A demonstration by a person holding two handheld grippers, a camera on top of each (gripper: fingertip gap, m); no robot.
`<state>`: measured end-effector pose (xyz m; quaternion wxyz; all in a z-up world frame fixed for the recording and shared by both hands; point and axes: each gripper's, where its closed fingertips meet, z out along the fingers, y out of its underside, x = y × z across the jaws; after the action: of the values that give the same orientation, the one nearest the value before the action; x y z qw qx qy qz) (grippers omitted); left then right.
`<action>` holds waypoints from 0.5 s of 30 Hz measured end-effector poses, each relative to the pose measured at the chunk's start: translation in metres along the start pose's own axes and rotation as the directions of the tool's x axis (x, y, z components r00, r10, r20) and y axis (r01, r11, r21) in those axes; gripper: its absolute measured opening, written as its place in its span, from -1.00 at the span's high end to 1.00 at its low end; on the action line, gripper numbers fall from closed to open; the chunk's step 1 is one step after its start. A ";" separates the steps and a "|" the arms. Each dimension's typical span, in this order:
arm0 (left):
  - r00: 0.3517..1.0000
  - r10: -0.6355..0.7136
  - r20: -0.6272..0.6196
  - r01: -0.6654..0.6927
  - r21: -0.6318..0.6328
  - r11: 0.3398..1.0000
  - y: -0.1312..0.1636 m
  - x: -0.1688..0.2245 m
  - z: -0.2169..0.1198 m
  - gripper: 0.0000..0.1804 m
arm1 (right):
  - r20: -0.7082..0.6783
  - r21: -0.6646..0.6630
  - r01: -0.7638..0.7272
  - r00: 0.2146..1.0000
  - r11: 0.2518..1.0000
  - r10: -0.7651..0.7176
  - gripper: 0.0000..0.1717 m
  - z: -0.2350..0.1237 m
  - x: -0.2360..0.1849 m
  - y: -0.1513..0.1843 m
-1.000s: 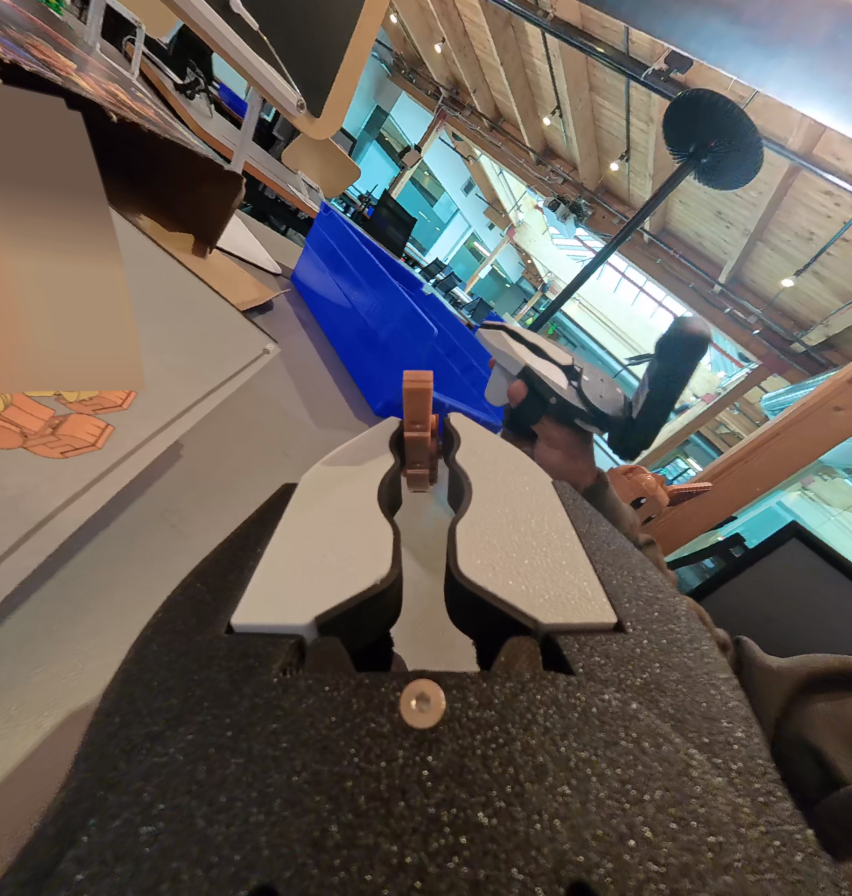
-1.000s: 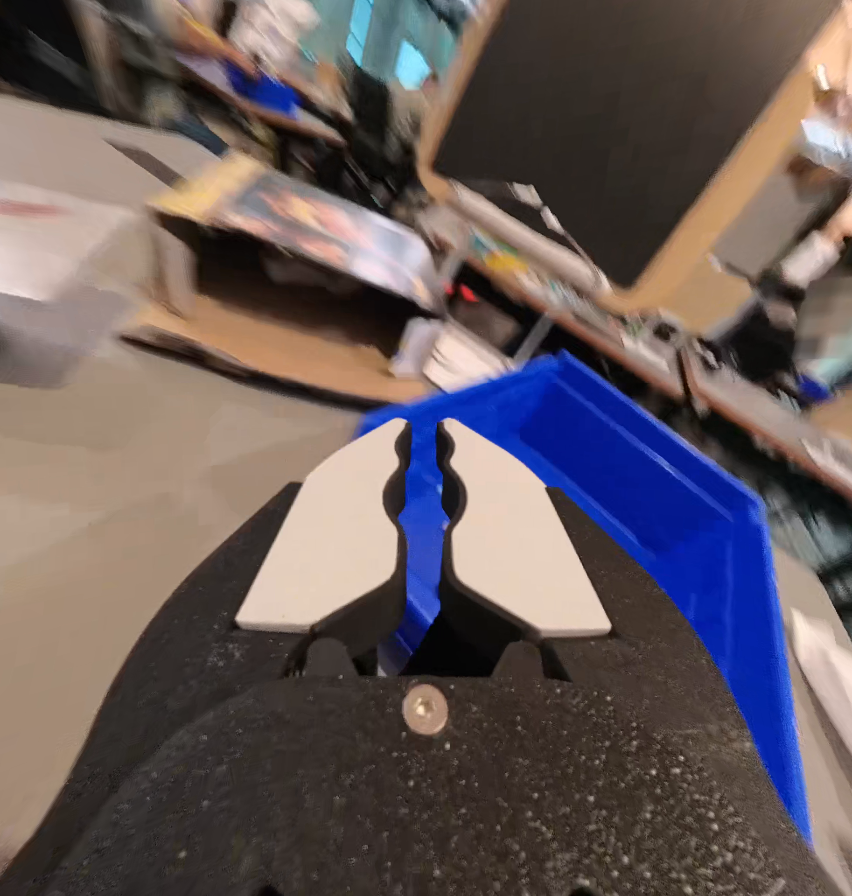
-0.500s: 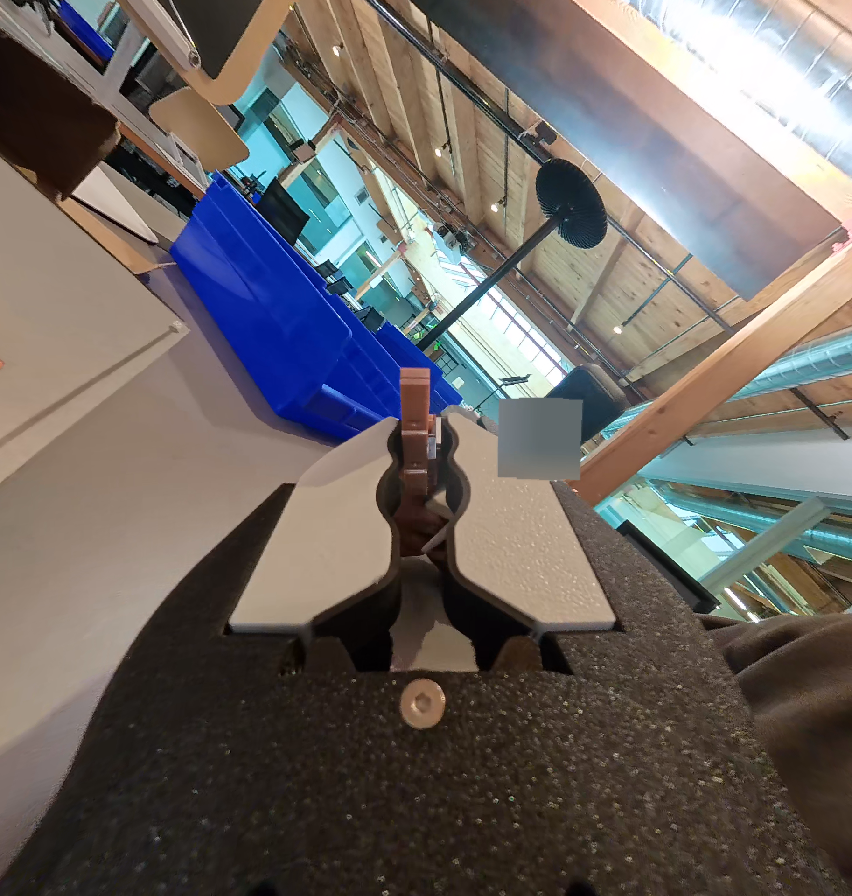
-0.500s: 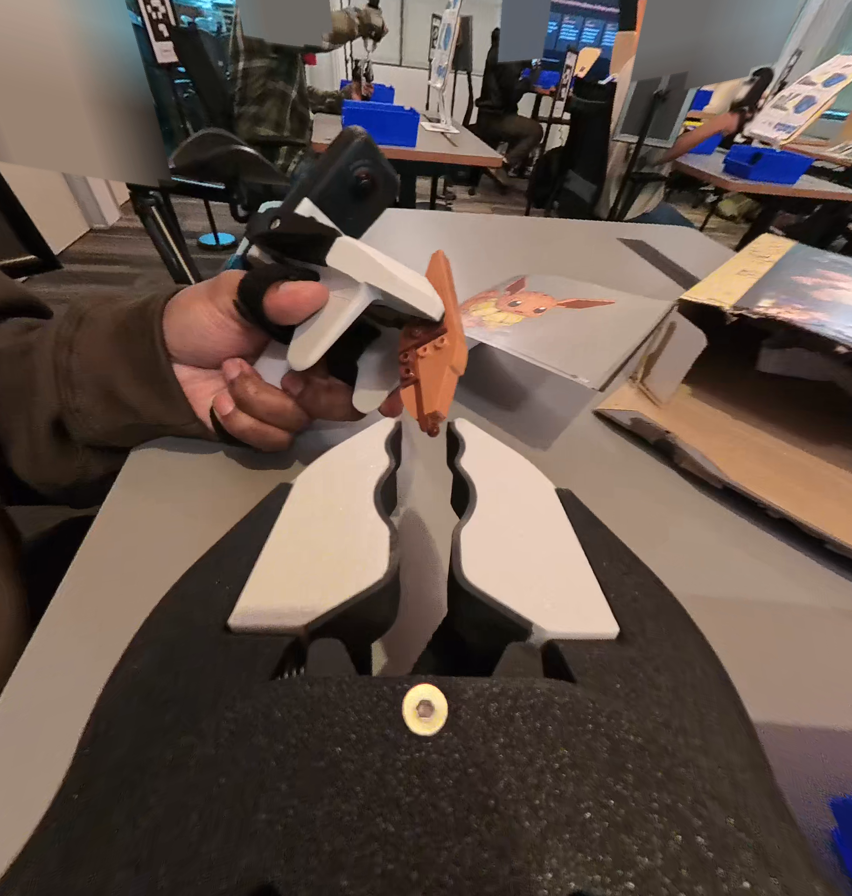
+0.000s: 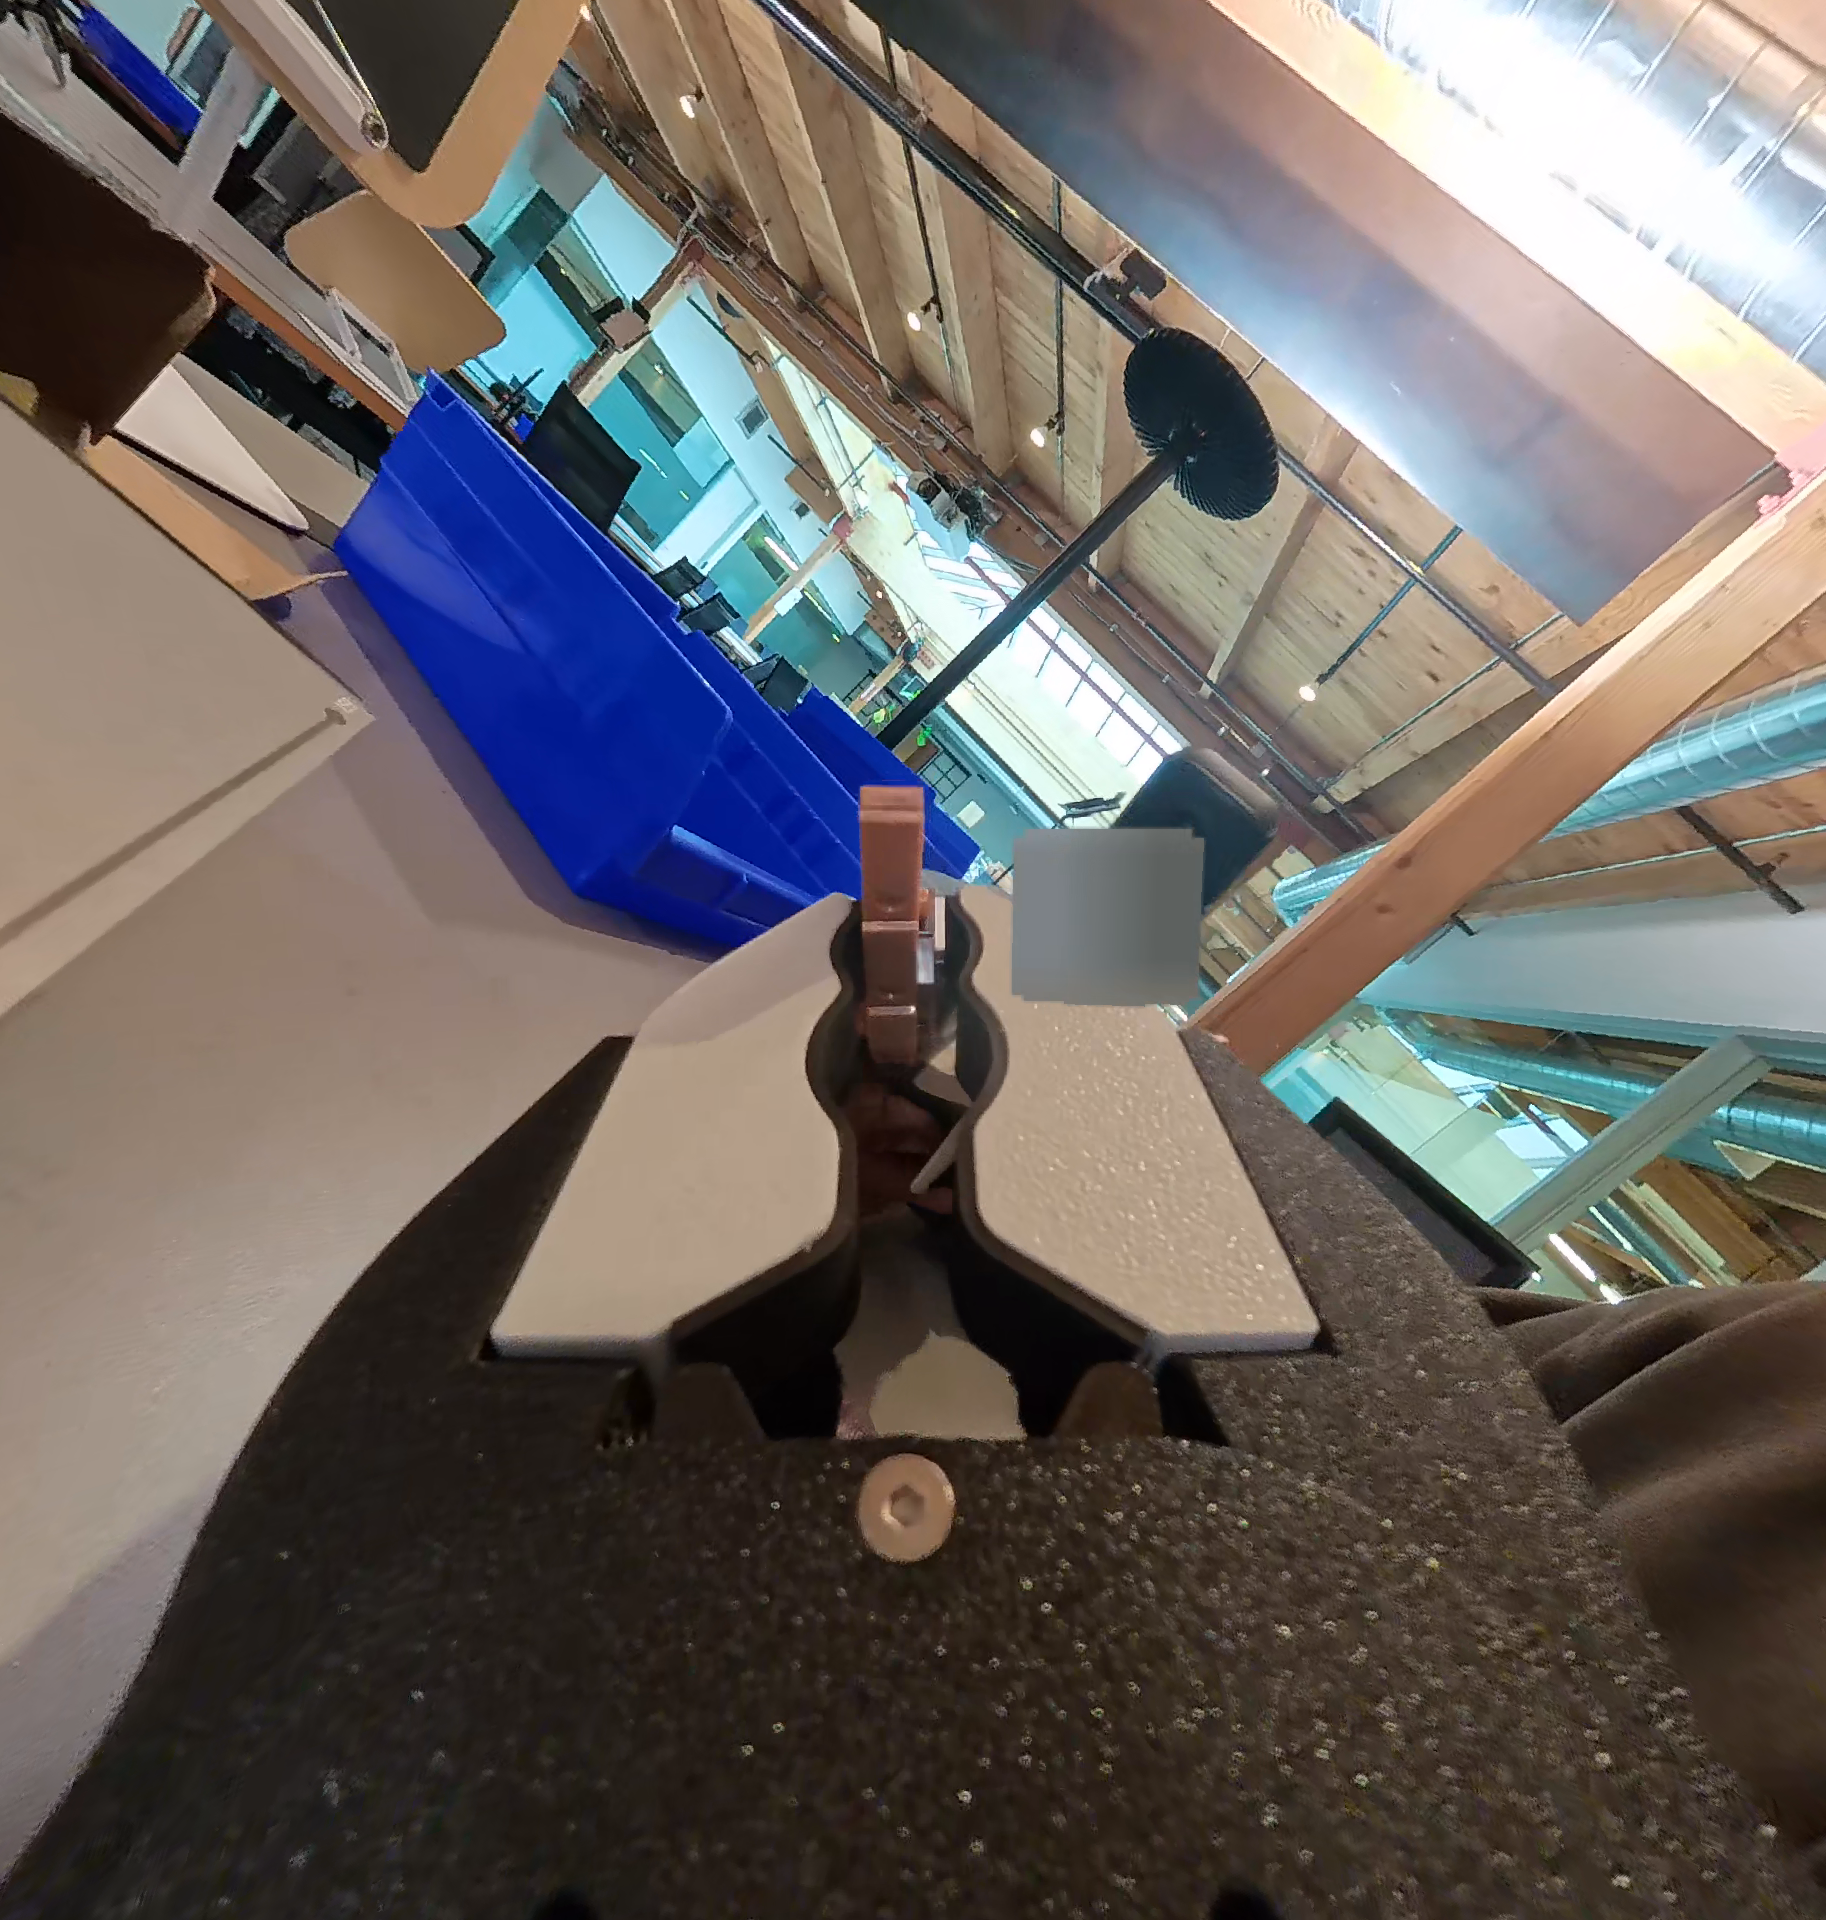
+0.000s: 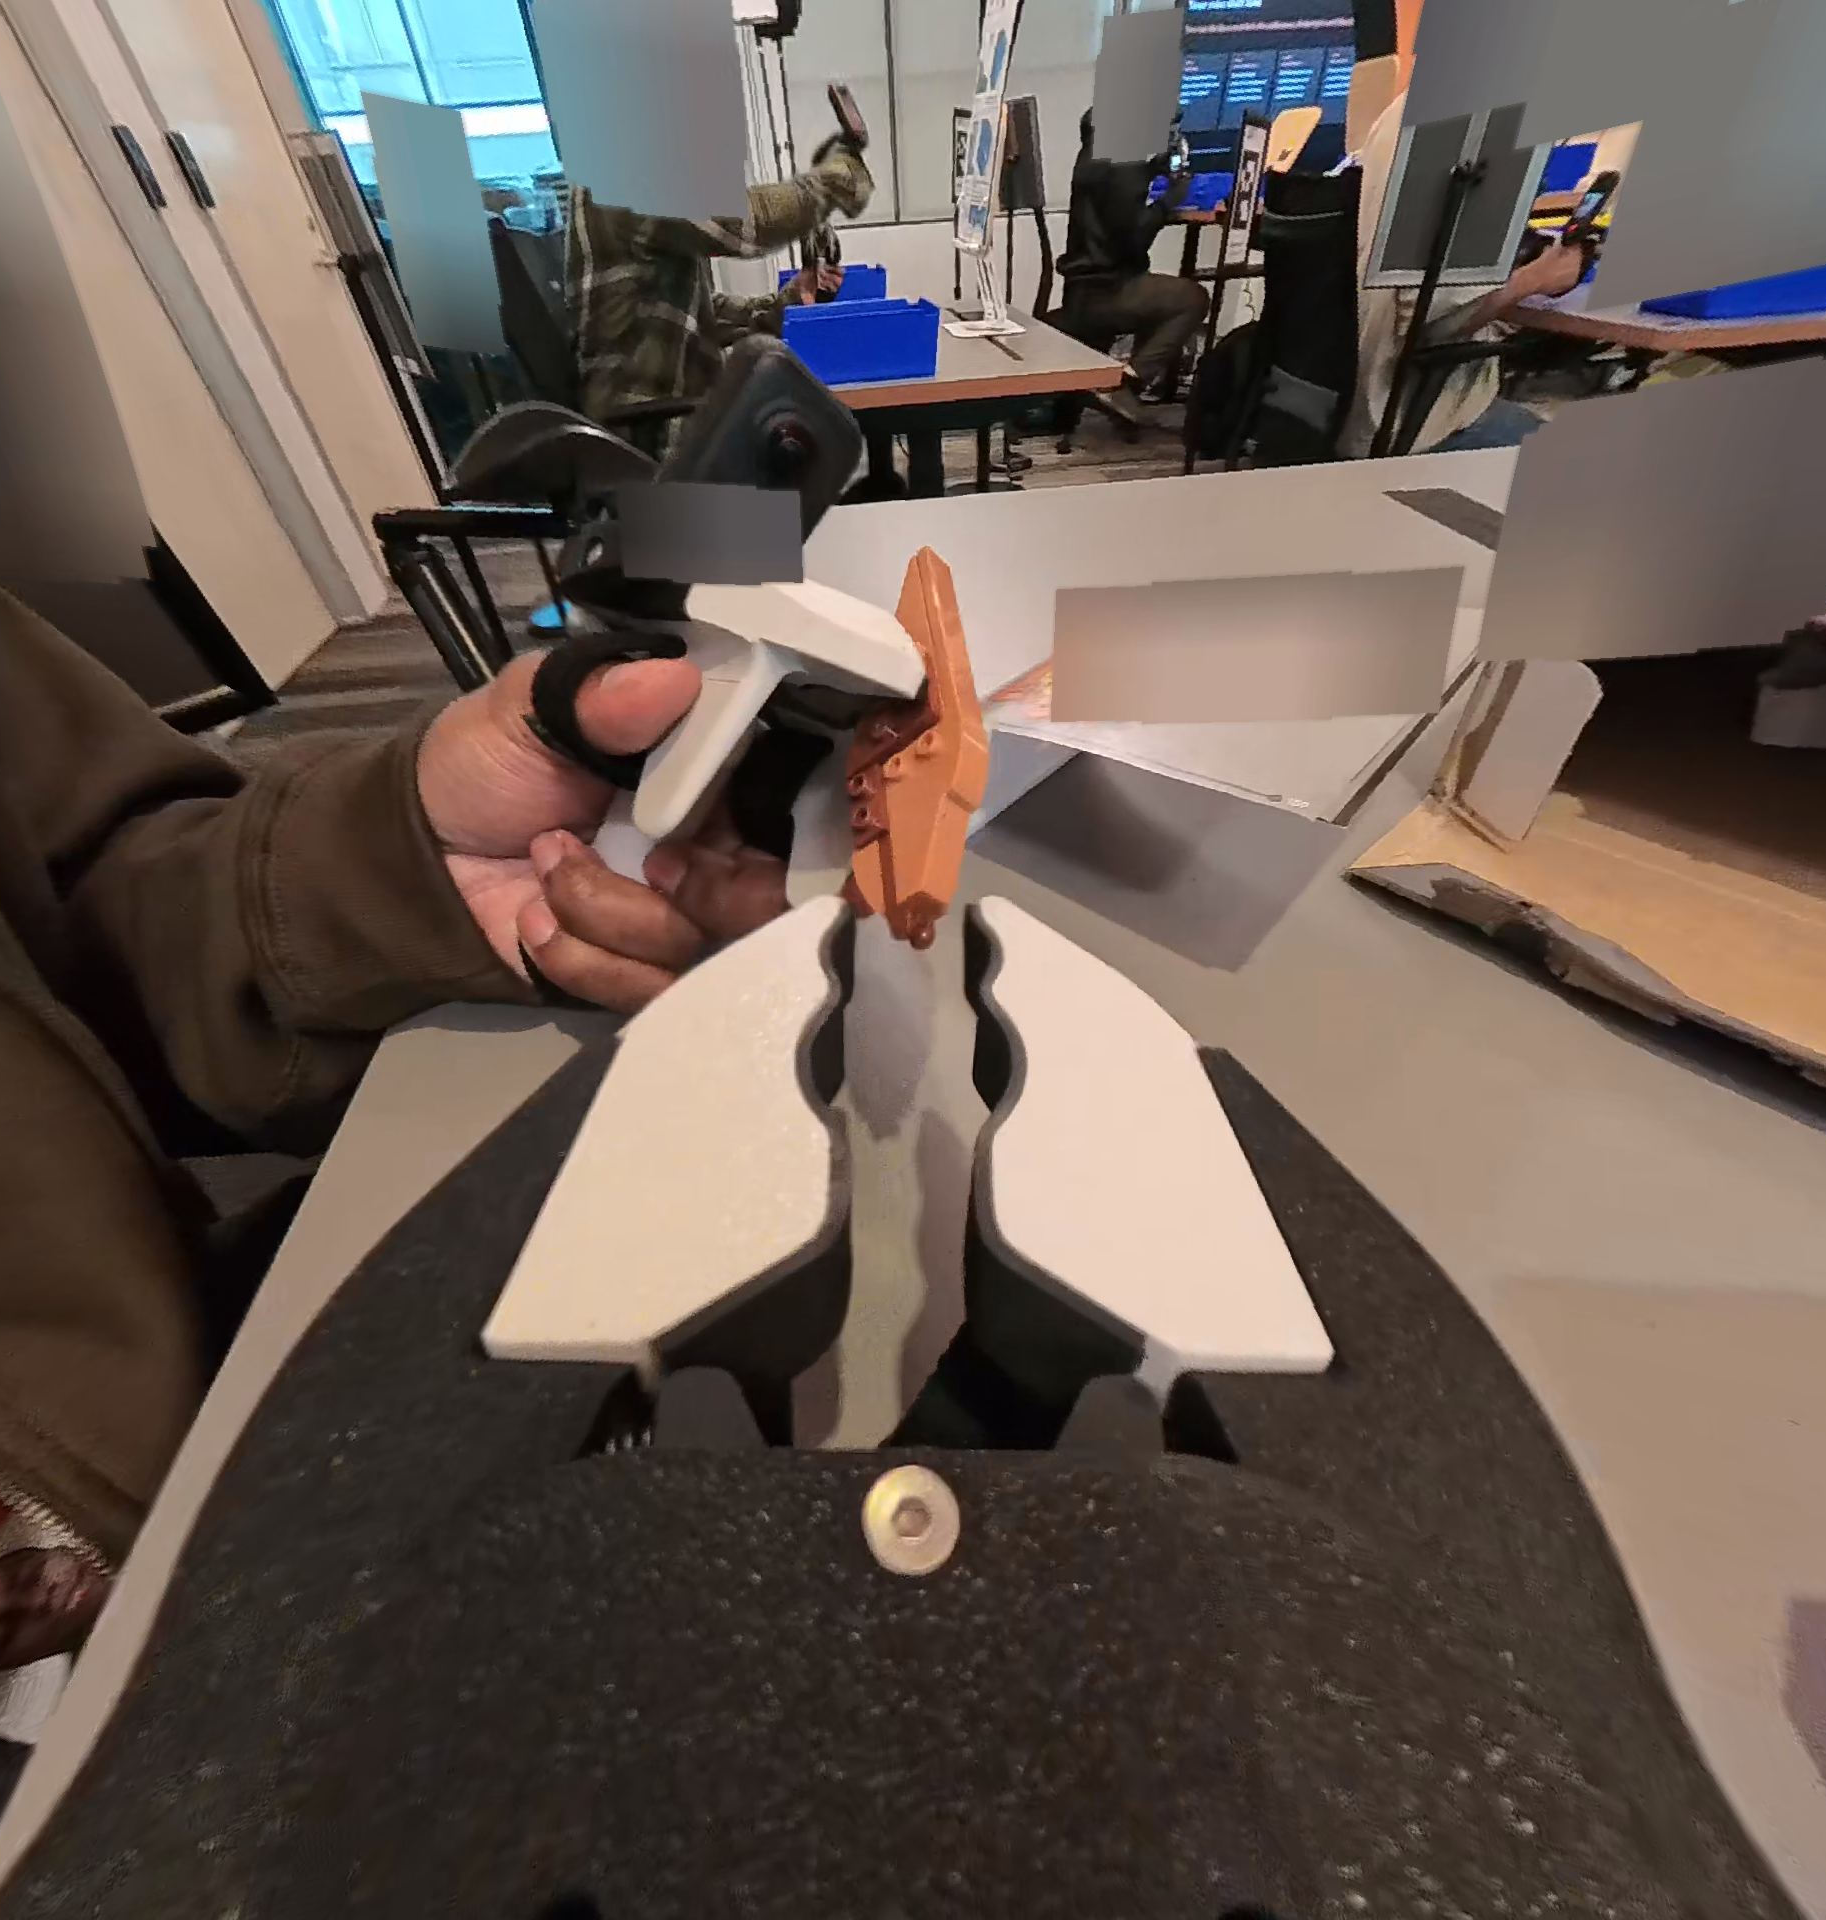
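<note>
My left gripper (image 5: pixel 901 914) is shut on a flat orange-brown brick assembly (image 5: pixel 891 883) that sticks up past its fingertips, held above the grey table (image 5: pixel 265 1039). The right wrist view shows this gripper (image 6: pixel 815 665) in a person's hand (image 6: pixel 535 790), its white fingers clamped on the upper part of the assembly (image 6: pixel 924 748), which hangs roughly upright. My right gripper (image 6: pixel 909 920) is open. The assembly's lower tip sits just at its fingertips, and neither pad presses on it.
A blue bin (image 5: pixel 576 665) stands on the table beyond the left gripper. A white printed sheet (image 5: pixel 109 675) lies to its left. An opened cardboard box (image 6: pixel 1615 883) lies at the right of the right wrist view. People sit at tables behind.
My right gripper swung from facing the blue bin to facing the left gripper and its jaws widened. It closed in on the assembly's lower tip. The left gripper kept its hold.
</note>
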<state>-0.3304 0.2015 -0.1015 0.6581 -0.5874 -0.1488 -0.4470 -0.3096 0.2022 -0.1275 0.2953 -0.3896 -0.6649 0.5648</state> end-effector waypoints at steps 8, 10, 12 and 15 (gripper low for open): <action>0.999 0.037 -0.020 -0.038 -0.053 0.998 0.009 0.006 0.005 0.84 | 0.083 0.007 -0.112 0.990 0.994 0.111 0.81 0.004 -0.007 0.002; 0.999 0.045 -0.014 -0.046 -0.036 0.998 0.007 0.006 0.005 0.84 | 0.088 0.032 -0.140 0.987 0.990 0.137 0.82 0.003 -0.006 -0.002; 0.998 0.062 -0.007 -0.062 -0.044 0.997 0.009 0.006 0.007 0.76 | 0.081 0.078 -0.181 0.981 0.980 0.175 0.82 0.001 -0.002 -0.008; 0.996 0.086 -0.021 -0.087 -0.083 0.993 0.016 0.010 0.011 0.66 | 0.074 0.142 -0.237 0.971 0.961 0.228 0.83 -0.003 0.005 -0.015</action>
<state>-0.3094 0.2057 -0.1019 0.6527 -0.6167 -0.0986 -0.4290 -0.3129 0.2073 -0.1121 0.2361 -0.4253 -0.5782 0.6550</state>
